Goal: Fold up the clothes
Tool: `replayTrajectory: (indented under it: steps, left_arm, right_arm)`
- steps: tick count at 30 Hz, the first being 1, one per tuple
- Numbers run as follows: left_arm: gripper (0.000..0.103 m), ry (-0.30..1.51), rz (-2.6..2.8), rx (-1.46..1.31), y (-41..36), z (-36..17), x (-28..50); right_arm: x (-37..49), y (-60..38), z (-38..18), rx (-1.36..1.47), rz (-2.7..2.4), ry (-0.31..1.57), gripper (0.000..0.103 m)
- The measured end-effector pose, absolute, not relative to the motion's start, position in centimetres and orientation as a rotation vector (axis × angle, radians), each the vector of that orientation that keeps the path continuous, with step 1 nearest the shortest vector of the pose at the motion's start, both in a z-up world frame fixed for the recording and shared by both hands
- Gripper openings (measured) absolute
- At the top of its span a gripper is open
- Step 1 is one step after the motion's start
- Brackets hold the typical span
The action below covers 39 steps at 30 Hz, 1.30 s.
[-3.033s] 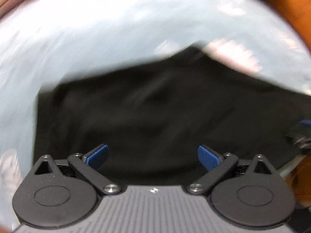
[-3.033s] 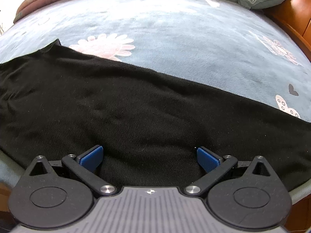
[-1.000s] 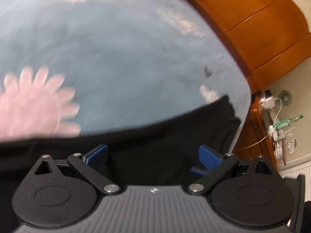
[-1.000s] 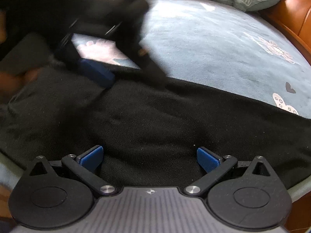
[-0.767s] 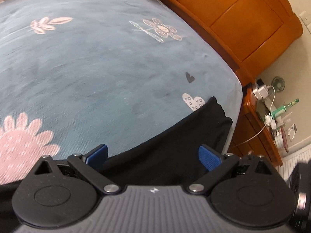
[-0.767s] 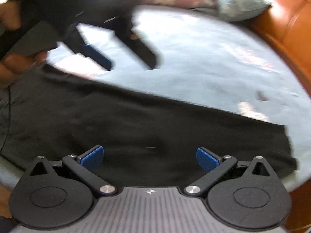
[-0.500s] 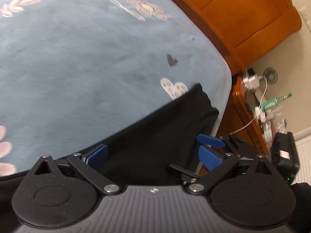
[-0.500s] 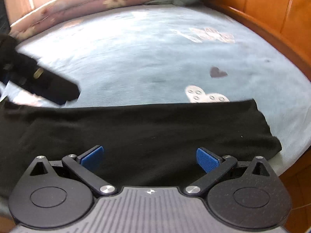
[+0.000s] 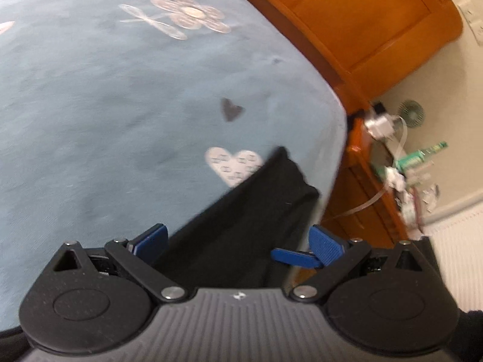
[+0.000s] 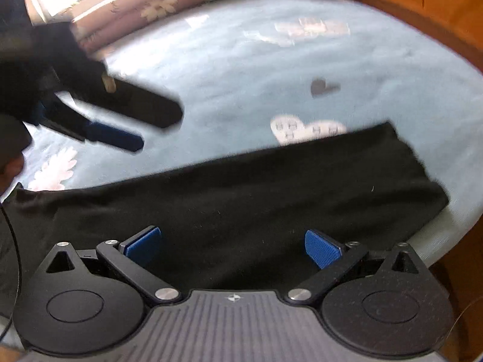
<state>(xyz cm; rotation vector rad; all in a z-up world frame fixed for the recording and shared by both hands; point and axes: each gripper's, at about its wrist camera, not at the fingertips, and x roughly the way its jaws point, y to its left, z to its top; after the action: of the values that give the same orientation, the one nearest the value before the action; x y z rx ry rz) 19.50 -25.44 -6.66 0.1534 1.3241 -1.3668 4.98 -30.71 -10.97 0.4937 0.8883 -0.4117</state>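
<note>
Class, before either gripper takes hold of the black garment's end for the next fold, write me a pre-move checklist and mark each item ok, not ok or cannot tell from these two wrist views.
1. Left gripper open and holding nothing: ok, blue pads apart.
2. Right gripper open and holding nothing: ok.
3. Black garment lies flat on the blue bedspread in a long strip: ok, no big wrinkles visible.
4. Garment end fully supported: not ok, it sits at the bed's corner, beside the wooden nightstand.
5. Grippers clear of each other: cannot tell, a blue finger shows close by the left gripper's own.
6. Garment's far left end visible: not ok, cut off in both views.
</note>
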Motion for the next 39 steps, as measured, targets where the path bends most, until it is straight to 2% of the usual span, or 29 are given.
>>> replayTrajectory:
  steps: [5,12,17,22,28,34,39]
  left_arm:
    - [0.099,1.379,-1.498,0.179,-29.1,-8.2,17.7]
    - [0.100,1.424,-1.630,0.206,-34.6,-12.0,16.0]
    - [0.100,1.328,-1.672,0.179,-35.5,-8.9,16.6]
    - [0.100,1.202,-1.650,0.266,-33.7,-6.1,17.7]
    - [0.100,1.224,-1.563,0.397,-28.3,-6.3,19.1]
    - [0.100,1.247,-1.419,0.476,-21.8,-6.0,19.3]
    - [0.100,1.320,-1.295,0.426,-18.0,-6.6,19.2]
  right_arm:
    - [2.5,-30.2,-11.2,0.427,-0.373,0.883,0.103]
    - [3.3,-27.8,-11.7,0.239,-0.366,0.952,0.103]
    - [3.7,-27.8,-11.0,0.282,-0.404,0.971,0.103]
    - [5.6,-25.4,-9.2,0.228,-0.321,0.932,0.103]
    - [6.2,-24.5,-10.5,0.434,-0.278,0.958,0.103]
    - [3.8,-24.6,-9.5,0.439,-0.325,0.998,0.103]
    - [4.8,-28.1,-8.8,0.446,-0.410,0.919,0.103]
